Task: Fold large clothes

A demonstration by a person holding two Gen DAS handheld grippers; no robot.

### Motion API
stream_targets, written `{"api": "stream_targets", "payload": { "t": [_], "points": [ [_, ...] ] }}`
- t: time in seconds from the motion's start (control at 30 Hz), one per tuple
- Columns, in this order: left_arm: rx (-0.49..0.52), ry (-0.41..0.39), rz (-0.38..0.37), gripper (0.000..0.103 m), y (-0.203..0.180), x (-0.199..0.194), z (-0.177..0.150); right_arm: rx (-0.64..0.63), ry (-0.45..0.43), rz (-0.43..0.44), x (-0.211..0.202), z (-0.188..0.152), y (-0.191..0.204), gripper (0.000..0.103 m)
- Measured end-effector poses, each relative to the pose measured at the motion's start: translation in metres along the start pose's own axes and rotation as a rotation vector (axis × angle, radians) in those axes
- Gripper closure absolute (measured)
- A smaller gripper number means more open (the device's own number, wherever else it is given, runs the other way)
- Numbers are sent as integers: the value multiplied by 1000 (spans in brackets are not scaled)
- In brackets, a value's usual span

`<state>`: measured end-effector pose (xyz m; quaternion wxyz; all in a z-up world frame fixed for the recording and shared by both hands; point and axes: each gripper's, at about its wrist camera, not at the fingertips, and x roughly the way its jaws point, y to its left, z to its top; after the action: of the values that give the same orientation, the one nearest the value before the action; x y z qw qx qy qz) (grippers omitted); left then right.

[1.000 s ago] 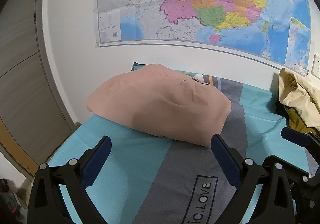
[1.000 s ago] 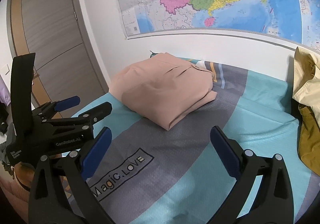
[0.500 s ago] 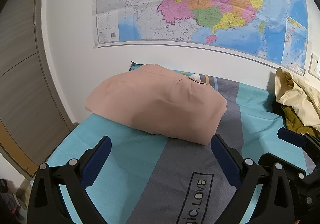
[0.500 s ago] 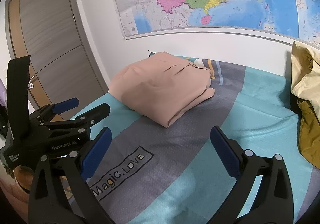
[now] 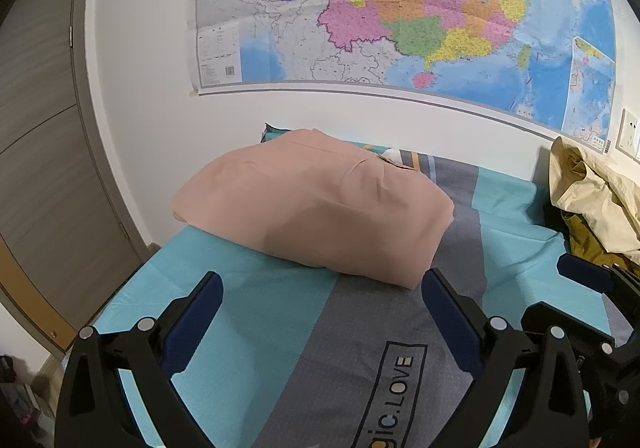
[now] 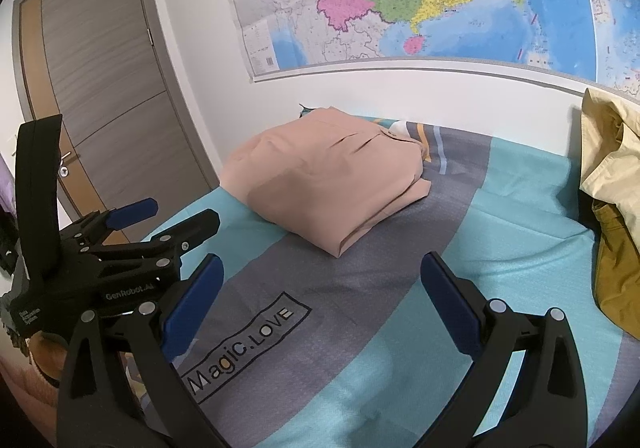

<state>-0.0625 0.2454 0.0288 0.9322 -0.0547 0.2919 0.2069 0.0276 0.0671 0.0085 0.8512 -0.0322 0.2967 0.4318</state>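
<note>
A pink garment (image 5: 316, 207) (image 6: 332, 183) lies folded into a thick rectangular bundle at the far left corner of the bed, near the wall. My left gripper (image 5: 320, 284) hangs open above the sheet just in front of the bundle, nothing between its blue pads. My right gripper (image 6: 320, 272) is open too, a little further back over the grey stripe. The left gripper (image 6: 132, 232) also shows at the left of the right wrist view.
The bed sheet (image 5: 248, 312) (image 6: 500, 248) is teal with a grey band printed "Magic.LOVE". A heap of cream and mustard clothes (image 5: 592, 203) (image 6: 612, 199) sits at the right by the wall. A map (image 5: 400, 7) hangs above; a door (image 6: 100, 87) stands left.
Both grippers have drawn back slightly from the folded pink garment and tilted a little; the bundle itself has not moved. Both stay open.
</note>
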Motion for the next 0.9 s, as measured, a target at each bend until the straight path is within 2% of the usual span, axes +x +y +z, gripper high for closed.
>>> {"api": "stream_targets", "payload": {
  "t": [0.9],
  "points": [
    [-1, 8, -3, 7, 1, -6, -8, 7, -1, -2, -6, -8, 4, 6]
  ]
}}
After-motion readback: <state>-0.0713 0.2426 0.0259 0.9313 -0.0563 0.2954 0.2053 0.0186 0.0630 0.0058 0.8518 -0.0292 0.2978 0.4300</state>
